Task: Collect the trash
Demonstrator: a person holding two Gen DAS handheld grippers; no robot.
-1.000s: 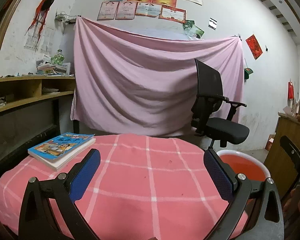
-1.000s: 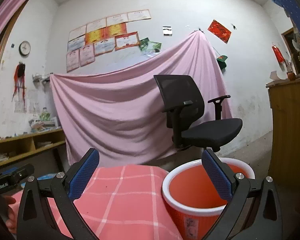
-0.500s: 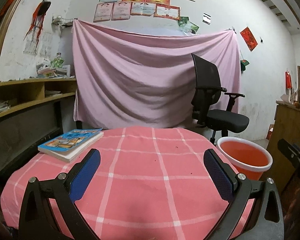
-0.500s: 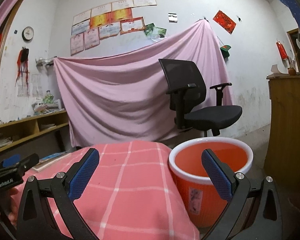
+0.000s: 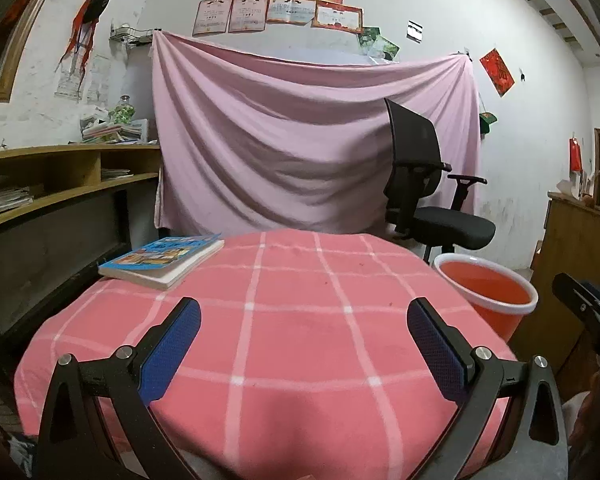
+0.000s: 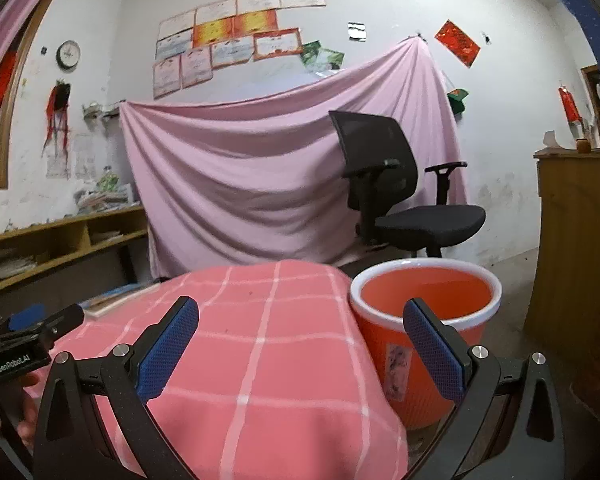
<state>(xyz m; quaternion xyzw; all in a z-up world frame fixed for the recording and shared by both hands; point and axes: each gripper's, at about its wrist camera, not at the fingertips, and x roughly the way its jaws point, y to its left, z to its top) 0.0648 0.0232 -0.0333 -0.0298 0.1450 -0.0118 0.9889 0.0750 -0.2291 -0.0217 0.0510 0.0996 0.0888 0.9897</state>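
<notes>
An orange bin with a white rim (image 5: 487, 292) stands on the floor to the right of a table with a pink checked cloth (image 5: 284, 320); it also shows in the right wrist view (image 6: 424, 312). My left gripper (image 5: 300, 340) is open and empty, above the table's near edge. My right gripper (image 6: 300, 340) is open and empty, over the table's right corner (image 6: 268, 344), its right finger in front of the bin. No loose trash shows on the cloth.
A book (image 5: 162, 260) lies at the table's far left. A black office chair (image 5: 428, 196) stands behind the bin before a pink hanging sheet (image 5: 300, 152). Wooden shelves (image 5: 52, 184) line the left wall; a wooden cabinet (image 6: 576, 240) stands right.
Both grippers have pulled back from the table and risen slightly; more of the cloth and the bin's outer wall show now. Both stay open and empty.
</notes>
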